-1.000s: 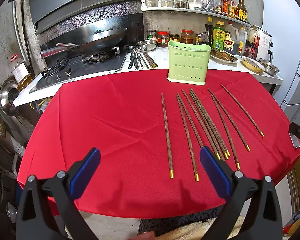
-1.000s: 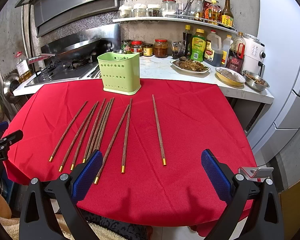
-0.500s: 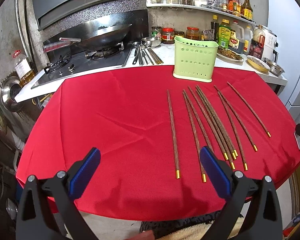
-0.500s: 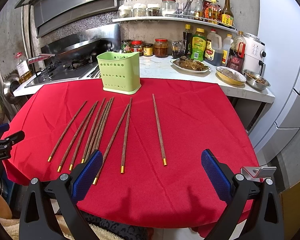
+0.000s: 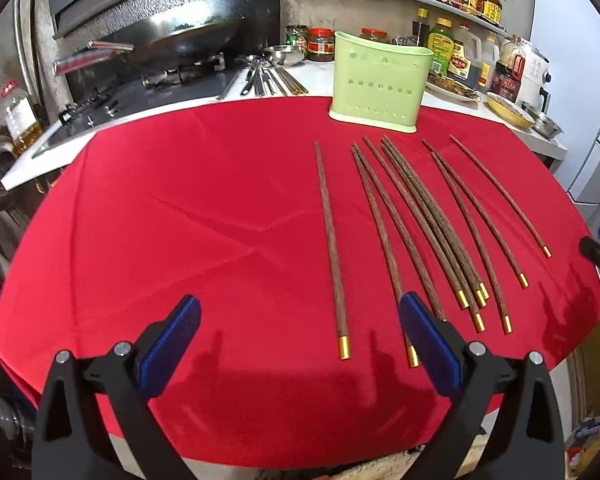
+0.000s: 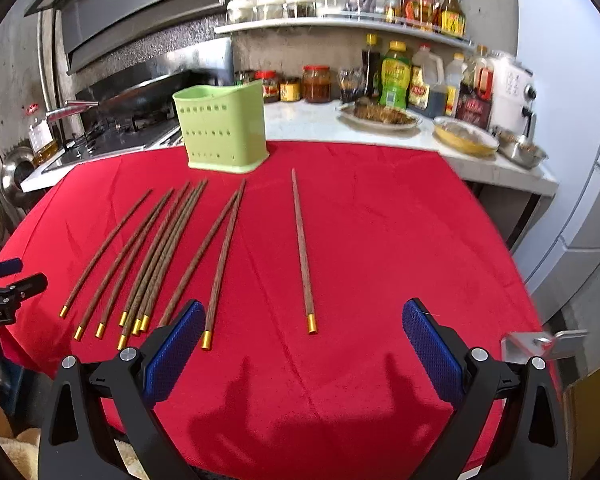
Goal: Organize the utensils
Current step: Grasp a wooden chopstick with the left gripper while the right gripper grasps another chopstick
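Several brown wooden chopsticks with gold ends [image 5: 420, 220] [image 6: 156, 256] lie side by side on the red tablecloth [image 5: 180, 220] [image 6: 380, 240]. One chopstick [image 5: 331, 248] lies apart on the left of the row; another [image 6: 302, 256] lies apart on the right. A light green perforated utensil holder [image 5: 378, 86] [image 6: 222, 128] stands upright behind them at the cloth's far edge. My left gripper [image 5: 300, 348] is open and empty above the near edge, before the leftmost chopsticks. My right gripper [image 6: 304, 352] is open and empty, before the single right chopstick.
Behind the table a counter holds a gas stove with a wok [image 5: 172, 46], metal utensils [image 5: 260, 78], jars, sauce bottles [image 6: 396, 76], food plates [image 6: 380, 116] and bowls [image 6: 464, 140]. A shelf of jars [image 6: 300, 4] hangs above. The table edge drops off at right [image 6: 532, 280].
Both grippers have moved forward and lower over the table, so the chopsticks and holder appear closer. Both stay open. No chopstick has moved.
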{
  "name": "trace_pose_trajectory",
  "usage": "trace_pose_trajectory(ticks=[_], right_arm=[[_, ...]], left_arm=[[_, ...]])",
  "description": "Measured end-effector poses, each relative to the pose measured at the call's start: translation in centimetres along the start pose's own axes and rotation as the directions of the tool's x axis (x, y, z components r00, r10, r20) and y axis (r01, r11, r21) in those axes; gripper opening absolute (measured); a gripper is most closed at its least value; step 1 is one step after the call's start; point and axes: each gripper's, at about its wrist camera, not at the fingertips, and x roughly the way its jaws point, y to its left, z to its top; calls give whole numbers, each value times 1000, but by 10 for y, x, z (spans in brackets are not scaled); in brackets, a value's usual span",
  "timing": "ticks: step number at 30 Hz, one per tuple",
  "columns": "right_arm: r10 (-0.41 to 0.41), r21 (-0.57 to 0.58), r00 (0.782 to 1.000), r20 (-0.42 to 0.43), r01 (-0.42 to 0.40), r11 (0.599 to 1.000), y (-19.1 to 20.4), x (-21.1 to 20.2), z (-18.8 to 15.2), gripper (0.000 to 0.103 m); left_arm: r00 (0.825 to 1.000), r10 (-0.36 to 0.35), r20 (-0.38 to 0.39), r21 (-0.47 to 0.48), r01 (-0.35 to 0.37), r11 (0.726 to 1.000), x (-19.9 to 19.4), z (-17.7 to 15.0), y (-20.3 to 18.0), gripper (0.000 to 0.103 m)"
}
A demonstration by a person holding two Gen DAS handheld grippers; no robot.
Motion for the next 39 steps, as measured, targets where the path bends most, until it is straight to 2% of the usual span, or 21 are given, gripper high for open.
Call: trace_pose_trajectory(ticks=[4,9,12,14,16,17,22,24,26,28,30,33,36,39], right_arm=[[0,14,999,-35,1,1000,-4,19,0,97],[7,2,1000,-25,-6,1000,-4,32,0,97],[-2,-15,1000,-28,1,1000,-3,40,2,93],[-6,-27,999,-37,5,1000,-2,47,3,91],[-1,-31,999,-46,0,1000,-1,52,4,82],[-1,-26,999,-54,0,1000,-2,56,6,63],[18,-34,996,-86,-21,999,-2,68,9,58],[19,-44,995,-97,-23,999,-1,72,10,41],[27,-44,994,-107,-32,998,0,74,9,34],[43,-47,993,-108,-48,998,0,74,8,33],[58,-46,993,-105,-64,997,-1,74,6,33],[61,-38,992,-114,-66,997,-2,74,1,33],[72,-14,992,-106,-74,997,-5,72,-3,33],[57,-36,993,-105,-61,997,-3,68,-7,31]], left_arm=[[1000,-1,-24,-9,1,1000,12,-2,-1,85],[998,1,-67,-1,-1,1000,27,-3,-6,66],[998,-9,-64,3,9,1000,29,-2,-9,58],[998,-9,-63,9,10,1000,30,-1,-11,57],[998,-16,-66,10,17,1000,33,1,-13,56],[997,-18,-68,10,19,1000,34,1,-13,56],[997,-21,-79,7,21,1000,41,3,-12,56],[996,-25,-88,2,25,1000,44,4,-11,53],[996,-21,-85,7,21,1000,43,4,-11,49],[996,-27,-81,10,27,1000,43,5,-12,44],[997,-23,-78,20,24,999,42,4,-13,32],[997,-22,-80,48,25,999,41,2,-17,22],[996,-22,-87,75,28,997,38,-1,-22,21],[995,8,-96,111,2,994,37,-4,-29,21]])
